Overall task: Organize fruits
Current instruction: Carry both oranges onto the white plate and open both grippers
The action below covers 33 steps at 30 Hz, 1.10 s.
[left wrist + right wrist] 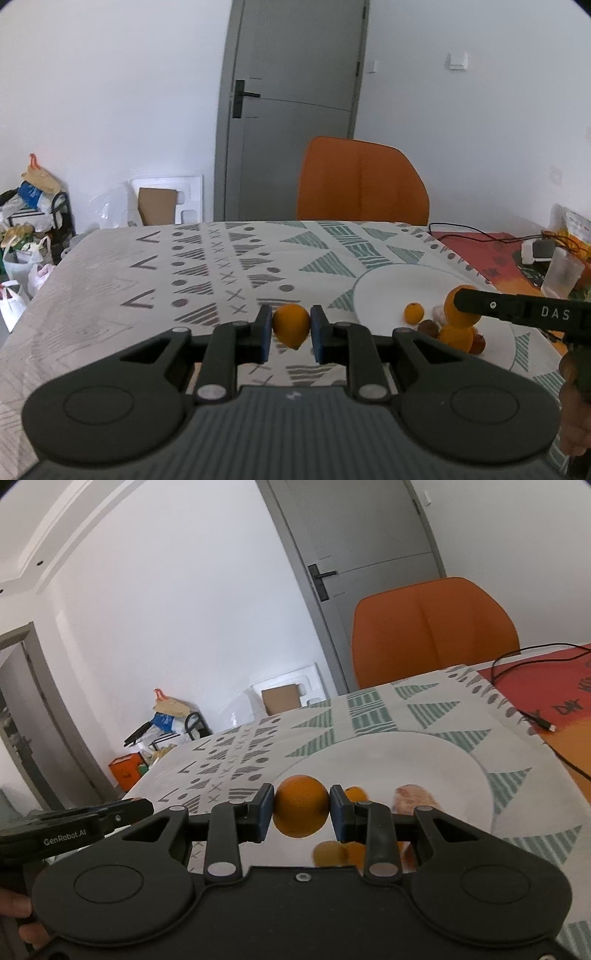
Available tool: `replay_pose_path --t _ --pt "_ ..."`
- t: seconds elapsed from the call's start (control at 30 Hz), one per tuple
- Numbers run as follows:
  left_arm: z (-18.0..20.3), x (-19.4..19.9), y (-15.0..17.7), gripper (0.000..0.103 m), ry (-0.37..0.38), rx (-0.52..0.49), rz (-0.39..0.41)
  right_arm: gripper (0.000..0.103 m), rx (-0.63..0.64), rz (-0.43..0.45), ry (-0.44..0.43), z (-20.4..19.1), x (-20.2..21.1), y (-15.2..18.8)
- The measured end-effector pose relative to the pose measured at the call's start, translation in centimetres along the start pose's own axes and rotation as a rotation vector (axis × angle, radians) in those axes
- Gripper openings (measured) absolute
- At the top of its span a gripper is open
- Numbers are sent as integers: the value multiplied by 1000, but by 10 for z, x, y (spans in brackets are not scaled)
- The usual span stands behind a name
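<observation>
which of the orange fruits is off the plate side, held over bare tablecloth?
The one in the left gripper: a pointed-bottom orange fruit held above the patterned tablecloth. The others sit at the white plate by the right gripper.

We hold both tongs level: left tongs [291, 332] and right tongs [302, 812] each clamped on fruit.

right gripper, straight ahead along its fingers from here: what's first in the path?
The right gripper is shut on an orange, held over the white plate. Beyond the fruit the line passes over the patterned tablecloth, and nothing stands up in the way. The white wall looks next, though depth is unclear.
</observation>
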<state>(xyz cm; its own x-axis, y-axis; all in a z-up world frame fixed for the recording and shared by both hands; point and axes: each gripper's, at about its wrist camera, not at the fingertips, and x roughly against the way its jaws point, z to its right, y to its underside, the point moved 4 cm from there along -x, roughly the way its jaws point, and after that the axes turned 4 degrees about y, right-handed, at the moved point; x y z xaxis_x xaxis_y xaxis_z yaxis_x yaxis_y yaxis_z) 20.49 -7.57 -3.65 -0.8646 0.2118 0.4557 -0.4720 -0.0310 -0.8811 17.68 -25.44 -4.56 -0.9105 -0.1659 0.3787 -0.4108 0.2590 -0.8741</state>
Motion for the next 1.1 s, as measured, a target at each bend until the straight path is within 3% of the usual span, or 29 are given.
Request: replay_pose_path --t 0.43,0.53,0.9,1.1 --pt "29 -33 -8 20 22 -46 -33 31 -66 21 35 32 -11 -1" --pt "36 -38 -9 20 29 -56 -35 37 -84 35 42 39 -11 -1" --pt "60 -54 -6 20 65 -86 -59 37 -161 60 65 64 3 -2" --pt "72 -56 -13 21 77 -104 -48 44 -166 52 48 66 3 0"
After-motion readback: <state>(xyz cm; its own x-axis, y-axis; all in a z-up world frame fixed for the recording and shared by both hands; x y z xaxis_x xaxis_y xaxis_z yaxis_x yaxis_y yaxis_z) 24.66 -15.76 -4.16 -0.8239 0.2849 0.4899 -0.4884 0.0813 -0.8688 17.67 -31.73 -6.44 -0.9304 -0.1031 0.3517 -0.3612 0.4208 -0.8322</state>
